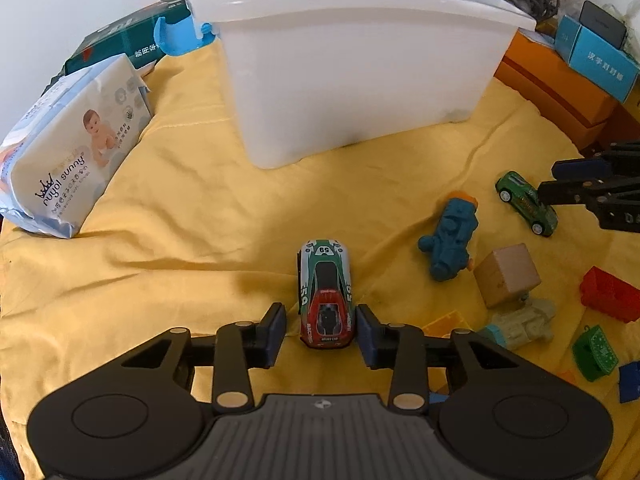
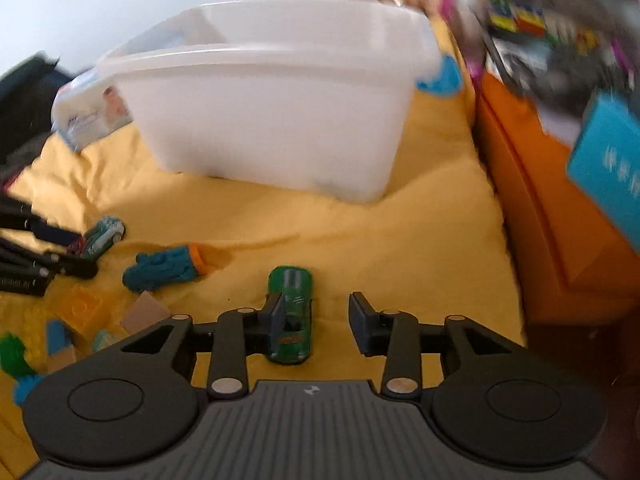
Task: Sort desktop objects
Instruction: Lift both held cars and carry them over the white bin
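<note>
A: Left gripper [image 1: 321,330] first. Where does the race car sit?

B: The number-59 race car [image 1: 325,300], green and white in front, red at the tail, lies on the yellow cloth [image 1: 192,240] with its rear between the two blue pads. Right pad seems to touch the car's flank; on the left a sliver of cloth shows between pad and car. Jaws partly spread, not clamped on it as far as the left wrist view shows.

A: And the right gripper [image 2: 318,322]?

B: Jaws stand apart. The small green toy car [image 2: 291,314] lies on the cloth just by the left finger, which overlaps its side; a clear gap to the right pad. Nothing pinched. View is blurred, so I cannot tell whether that finger truly touches.

A: The bin?

B: White plastic bin [image 1: 352,80] stands upright on the cloth beyond both cars, well apart from each gripper.

A: Other items nearby?

B: From the left wrist view: a teal toy figure with an orange end [image 1: 450,240] lying on its side, a plain wooden cube [image 1: 506,274] just beside it, a pale green toy [image 1: 524,322] below the cube, a red block [image 1: 610,294] at the right. A pack of baby wipes [image 1: 68,160] leans at the cloth's left edge. Orange box [image 1: 560,84] right of the bin.
</note>
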